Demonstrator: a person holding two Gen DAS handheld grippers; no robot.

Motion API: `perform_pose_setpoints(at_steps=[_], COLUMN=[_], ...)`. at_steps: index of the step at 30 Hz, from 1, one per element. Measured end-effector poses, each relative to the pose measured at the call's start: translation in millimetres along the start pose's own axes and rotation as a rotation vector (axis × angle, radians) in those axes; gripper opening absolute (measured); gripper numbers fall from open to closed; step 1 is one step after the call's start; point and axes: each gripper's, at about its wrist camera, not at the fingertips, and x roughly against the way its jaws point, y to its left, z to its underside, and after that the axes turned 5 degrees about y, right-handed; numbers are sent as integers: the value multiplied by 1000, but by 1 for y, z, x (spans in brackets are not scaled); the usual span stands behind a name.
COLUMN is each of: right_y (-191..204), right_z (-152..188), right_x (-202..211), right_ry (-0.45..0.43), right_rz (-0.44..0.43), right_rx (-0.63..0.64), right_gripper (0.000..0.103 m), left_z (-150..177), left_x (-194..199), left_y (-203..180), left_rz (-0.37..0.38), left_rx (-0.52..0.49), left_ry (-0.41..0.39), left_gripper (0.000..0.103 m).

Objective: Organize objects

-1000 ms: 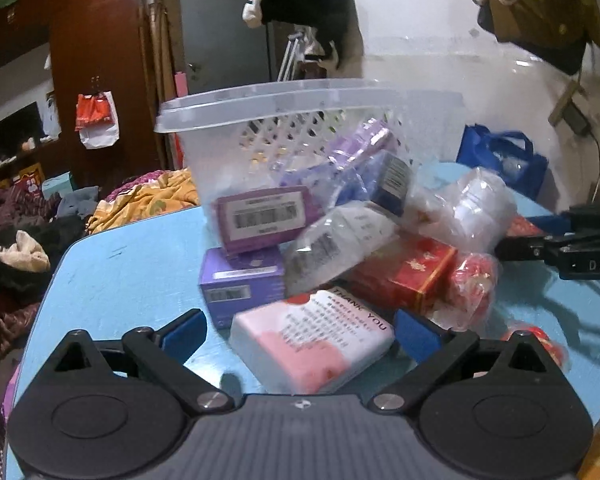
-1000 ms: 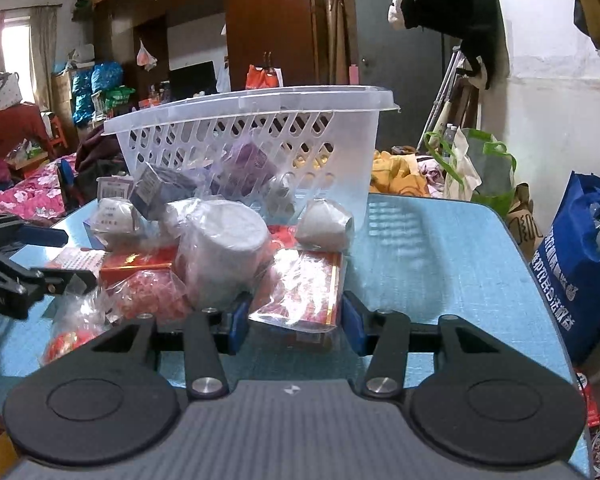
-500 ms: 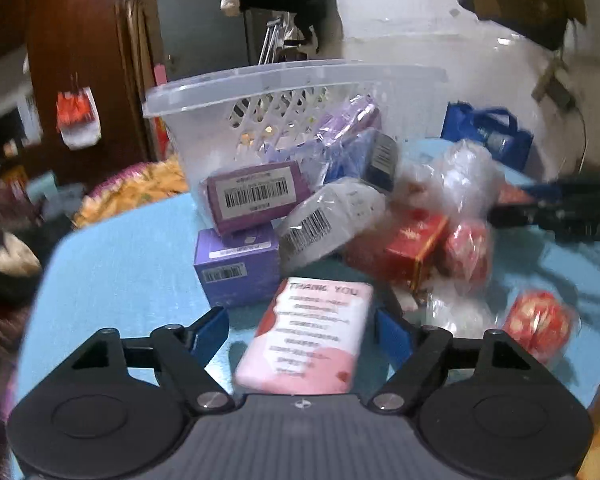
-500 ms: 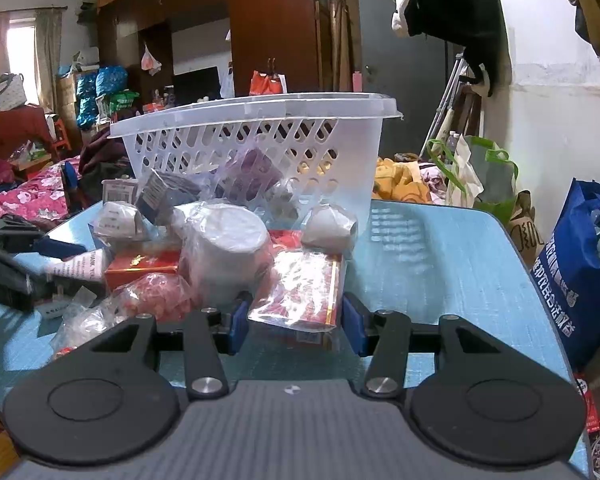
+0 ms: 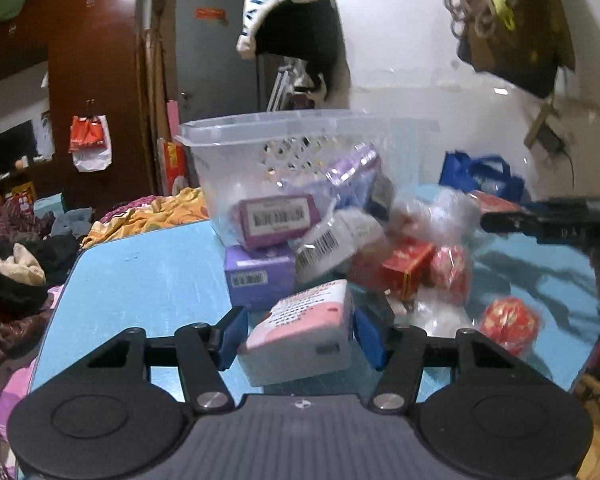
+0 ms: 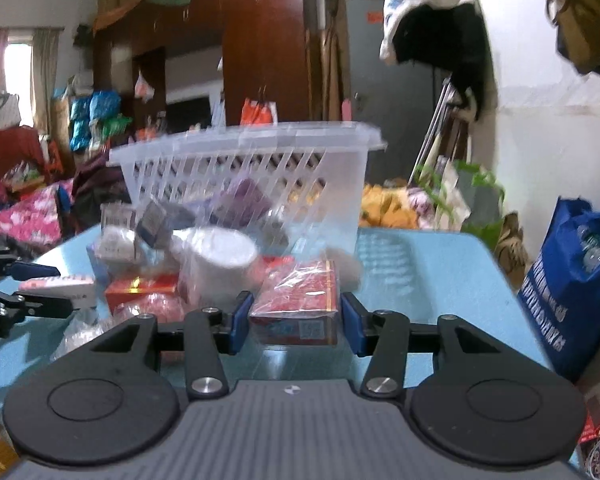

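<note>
A clear plastic basket (image 5: 300, 136) stands at the back of the blue table (image 5: 140, 280), with a heap of boxes and wrapped packets in front of it. My left gripper (image 5: 300, 338) is shut on a pink and white box (image 5: 304, 336) and holds it tilted, off the table. My right gripper (image 6: 296, 320) is shut on a red packet in clear wrap (image 6: 300, 300) and holds it above the table. The basket (image 6: 260, 168) shows behind it, and the left gripper with the pink box (image 6: 56, 286) is at the left.
Purple boxes (image 5: 260, 268), a red box (image 5: 404, 264), red wrapped balls (image 5: 508, 324) and a white roll in plastic (image 6: 216, 260) lie in the heap. A blue bag (image 6: 572, 280) stands off the table's right edge. Clothes are piled beyond the left edge.
My left gripper closed on the pink box and lifted it, tilted. My right gripper closed on the red packet and raised it. Both views are blurred by motion.
</note>
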Motion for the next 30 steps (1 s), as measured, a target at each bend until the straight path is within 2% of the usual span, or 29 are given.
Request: perform_pose_setpoints(at_steps=[5, 9, 13, 17, 21, 25, 27, 30], right_y=[0, -1, 1, 12, 5, -2, -3, -3], right_z=[5, 3, -8, -23, -17, -12, -11, -12], right_x=[19, 27, 37, 35, 32, 32, 36, 36], right_ry=[-102, -115, -162, -164, -152, -147, -151, -151], right_rz=[24, 7, -62, -40, -95, -95, -97, -100], right_rx=[-22, -32, -41, 2, -35, -52, -59, -54], right_gripper=[50, 50, 50, 50, 51, 51, 51, 51], left_z=[1, 1, -10, -15, 4, 14, 16, 19], left_x=[6, 18, 29, 16, 19, 20, 15, 6], left_y=[4, 6, 2, 0, -5, -15, -19, -25], left_rz=[14, 59, 58, 26, 16, -11, -13, 3], left_rx=[31, 80, 94, 73, 27, -23, -40, -53], left_ry=[-50, -167, -244, -173, -100, -45, -13, 20], left_gripper=[62, 58, 56, 55, 56, 73, 74, 80])
